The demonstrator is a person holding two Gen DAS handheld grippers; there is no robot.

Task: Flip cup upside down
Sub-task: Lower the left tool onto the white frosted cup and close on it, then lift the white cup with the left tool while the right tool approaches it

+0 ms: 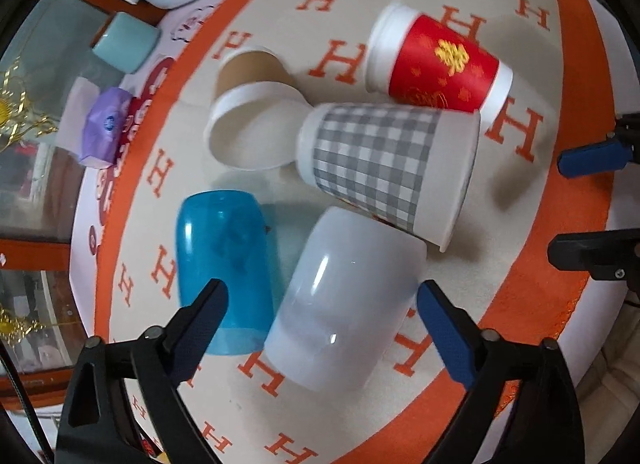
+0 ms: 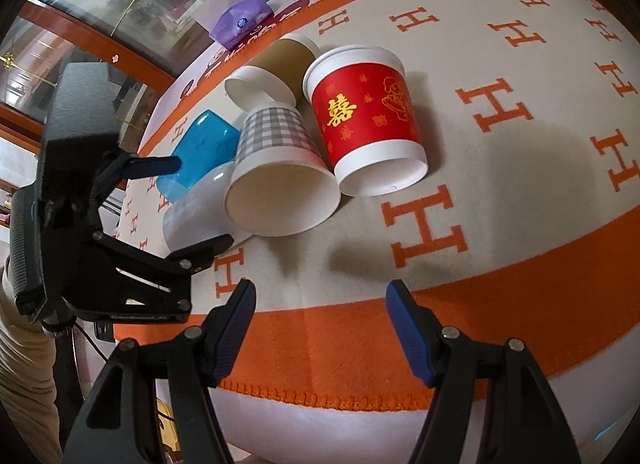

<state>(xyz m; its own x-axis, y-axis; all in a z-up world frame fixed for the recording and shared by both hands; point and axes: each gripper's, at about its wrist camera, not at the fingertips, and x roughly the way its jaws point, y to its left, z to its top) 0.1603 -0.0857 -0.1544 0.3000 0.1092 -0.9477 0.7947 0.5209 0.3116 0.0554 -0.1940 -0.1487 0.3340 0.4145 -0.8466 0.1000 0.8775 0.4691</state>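
From the left wrist view, the left gripper (image 1: 322, 304) stood wide open and held nothing, its blue-padded fingers set either side of a white plastic cup (image 1: 344, 300) that lay on its side on the blanket (image 1: 532, 304). The cup's long axis ran from lower left to upper right, its mouth seemingly toward the fingers, so I judged this the cup to be turned and the left hand clearly the nearer. Just beside it lay a translucent blue cup (image 1: 224, 272), smooth and glossy, and beyond them a checked paper cup (image 1: 384, 163), a red paper cup (image 1: 440, 63) with gold print and a brown paper cup (image 1: 256, 111), all tipped over in a close cluster. From the right wrist view, the right gripper (image 2: 320, 328) was likewise open and empty, hovering over the orange border of the woolly, H-patterned blanket, well apart from the cups. The checked cup's wide mouth faced this camera; the white plastic cup showed only partly behind the left gripper's black frame.
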